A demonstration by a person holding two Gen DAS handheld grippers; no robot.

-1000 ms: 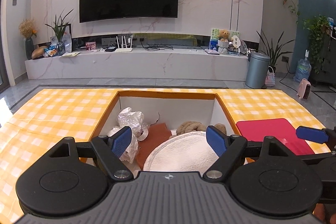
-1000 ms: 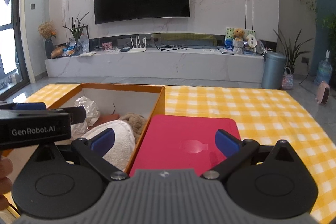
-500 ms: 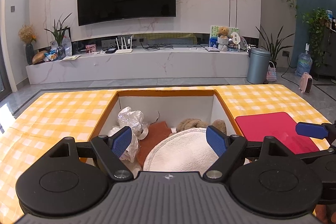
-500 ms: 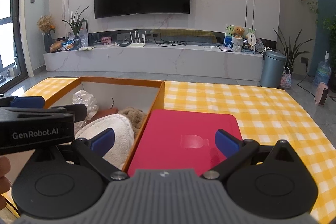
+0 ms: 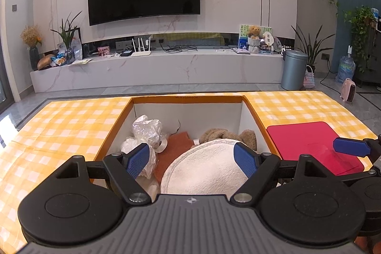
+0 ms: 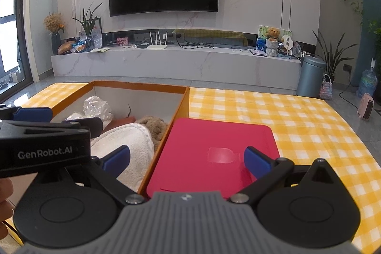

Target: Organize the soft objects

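An orange-rimmed box [image 5: 188, 99] with white walls sits on the yellow checked tablecloth. It holds a white round cloth pad [image 5: 204, 170], a brown plush toy [image 5: 221, 133], an orange-brown cloth [image 5: 173, 146] and crumpled clear plastic [image 5: 146, 126]. My left gripper [image 5: 191, 160] is open and empty above the near end of the box, over the white pad. My right gripper [image 6: 187, 160] is open and empty above a red mat [image 6: 214, 154] beside the box's right wall. The box [image 6: 140, 85], white pad [image 6: 128, 137] and plush toy [image 6: 152, 123] also show in the right wrist view.
The red mat [image 5: 312, 144] lies flat on the tablecloth [image 5: 59, 125] right of the box. The left gripper's body [image 6: 45, 144] fills the left of the right wrist view. Beyond the table are a floor, a TV wall and a grey bin [image 5: 294, 69].
Both grippers have risen and pulled back a little, so more of the table and box shows. Both stay open and empty. The box's contents have not moved.
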